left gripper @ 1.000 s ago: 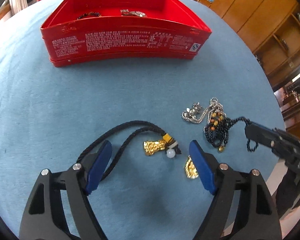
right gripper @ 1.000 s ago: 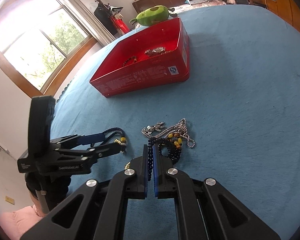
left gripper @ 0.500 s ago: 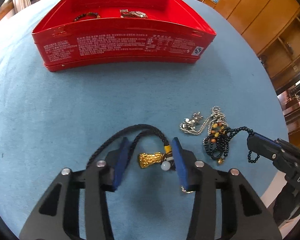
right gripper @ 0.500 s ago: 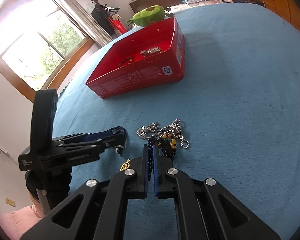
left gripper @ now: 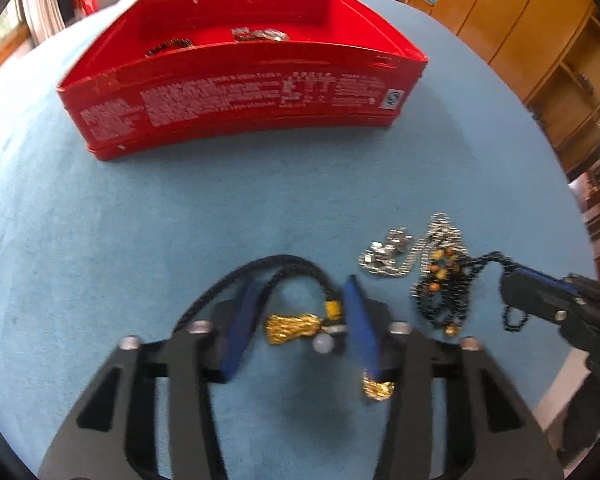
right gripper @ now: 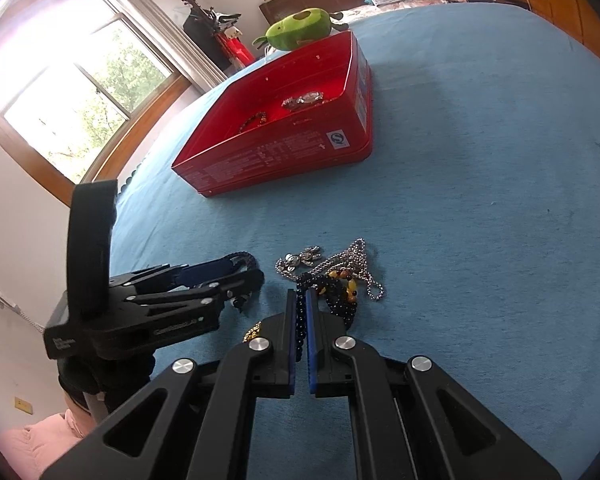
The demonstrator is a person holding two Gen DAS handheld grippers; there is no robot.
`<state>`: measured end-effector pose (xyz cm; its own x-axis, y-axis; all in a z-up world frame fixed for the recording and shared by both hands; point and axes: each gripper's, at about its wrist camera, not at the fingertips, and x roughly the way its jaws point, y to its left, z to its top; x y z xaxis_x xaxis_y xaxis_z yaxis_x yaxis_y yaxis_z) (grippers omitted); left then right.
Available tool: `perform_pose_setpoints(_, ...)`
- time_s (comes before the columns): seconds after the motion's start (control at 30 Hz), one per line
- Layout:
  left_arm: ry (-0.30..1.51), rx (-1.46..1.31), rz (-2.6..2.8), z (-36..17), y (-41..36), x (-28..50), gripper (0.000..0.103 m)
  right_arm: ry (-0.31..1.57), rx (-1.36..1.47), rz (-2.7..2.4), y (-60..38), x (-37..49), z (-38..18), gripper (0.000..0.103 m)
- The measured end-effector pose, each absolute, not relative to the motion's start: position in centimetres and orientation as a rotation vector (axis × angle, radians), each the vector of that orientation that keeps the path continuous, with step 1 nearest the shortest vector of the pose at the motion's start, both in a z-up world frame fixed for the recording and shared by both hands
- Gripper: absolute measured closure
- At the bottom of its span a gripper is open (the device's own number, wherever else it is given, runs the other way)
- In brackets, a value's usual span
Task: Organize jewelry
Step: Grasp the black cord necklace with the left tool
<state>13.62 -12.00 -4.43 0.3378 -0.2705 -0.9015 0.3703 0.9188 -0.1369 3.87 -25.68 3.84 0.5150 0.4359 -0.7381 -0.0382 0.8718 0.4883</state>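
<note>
Black braided cord necklace with gold charms [left gripper: 300,322] is sitting between the half-closed left gripper [left gripper: 300,320], ungripped; right gripper [right gripper: 300,312], pinching the dark beaded strand [right gripper: 300,320], is risking dragging the tangled silver chain [right gripper: 356,264].

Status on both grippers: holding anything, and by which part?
Right gripper is shut on the dark beaded necklace, pinching one strand. Left gripper brackets the black braided cord necklace near its gold pendant; contact cannot be told.
</note>
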Motion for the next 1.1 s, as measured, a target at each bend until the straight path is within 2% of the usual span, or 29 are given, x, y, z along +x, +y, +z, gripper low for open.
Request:
perform_pose_setpoints(0.1,1.153,0.076,-0.428,-4.3,-11.4,13.9,0.082,0.995,0.447,0.293,-25.7,3.9,3.9,0.099)
perform_pose_setpoints(0.13,1.160,0.054,-0.430,-4.3,-11.0,14.1,0.095,0.996,0.446,0.293,-25.7,3.9,3.9,0.099)
perform_pose_setpoints(0.23,1.191,-0.025,-0.471,-4.3,-9.5,14.8,0.099,0.999,0.439,0.303,-25.3,4.0,3.8,0.099)
perform_pose_setpoints(0.63,1.081,-0.099,-0.490,-0.1,-5.3,13.0,0.099,0.916,0.429,0.399,-23.9,4.5,7.4,0.099)
perform_pose_setpoints(1.1,0.965,-0.104,-0.494,5.7,-5.2,14.9,0.099,0.817,0.383,0.442,-23.3,7.6,13.8,0.099)
